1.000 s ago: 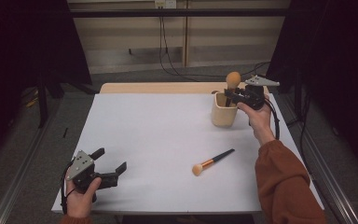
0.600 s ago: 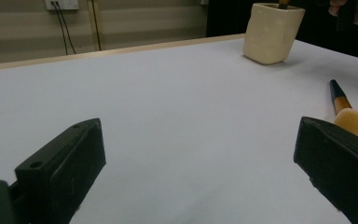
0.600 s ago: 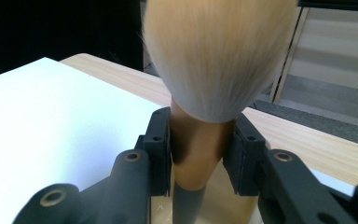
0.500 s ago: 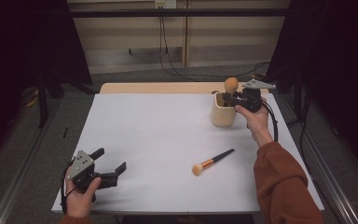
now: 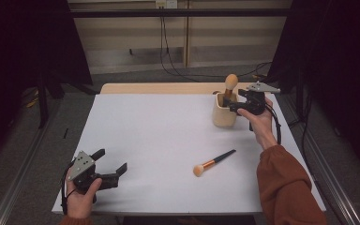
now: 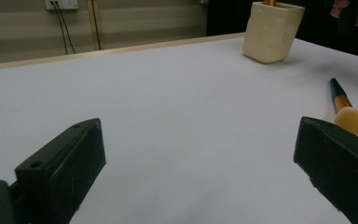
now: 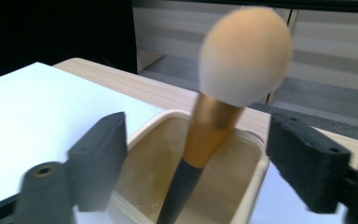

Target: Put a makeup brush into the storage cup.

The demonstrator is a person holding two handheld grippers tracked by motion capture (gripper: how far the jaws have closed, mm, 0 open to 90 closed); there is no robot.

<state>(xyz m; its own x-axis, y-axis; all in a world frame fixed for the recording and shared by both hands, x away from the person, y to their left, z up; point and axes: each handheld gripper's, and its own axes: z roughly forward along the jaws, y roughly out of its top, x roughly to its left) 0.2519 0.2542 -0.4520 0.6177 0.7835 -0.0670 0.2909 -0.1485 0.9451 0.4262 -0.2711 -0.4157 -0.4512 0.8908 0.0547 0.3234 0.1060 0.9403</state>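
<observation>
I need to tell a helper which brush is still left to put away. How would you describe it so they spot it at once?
On the white table, look toward the near right, in front of the cream holder. The loose brush lies flat there, black handle, gold collar, peach head, while the other brush stands upright in the holder.

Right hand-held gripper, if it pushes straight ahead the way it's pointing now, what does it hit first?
Most likely the big makeup brush standing in the cream cup, between the open jaws of the right hand-held gripper; depth is hard to judge.
</observation>
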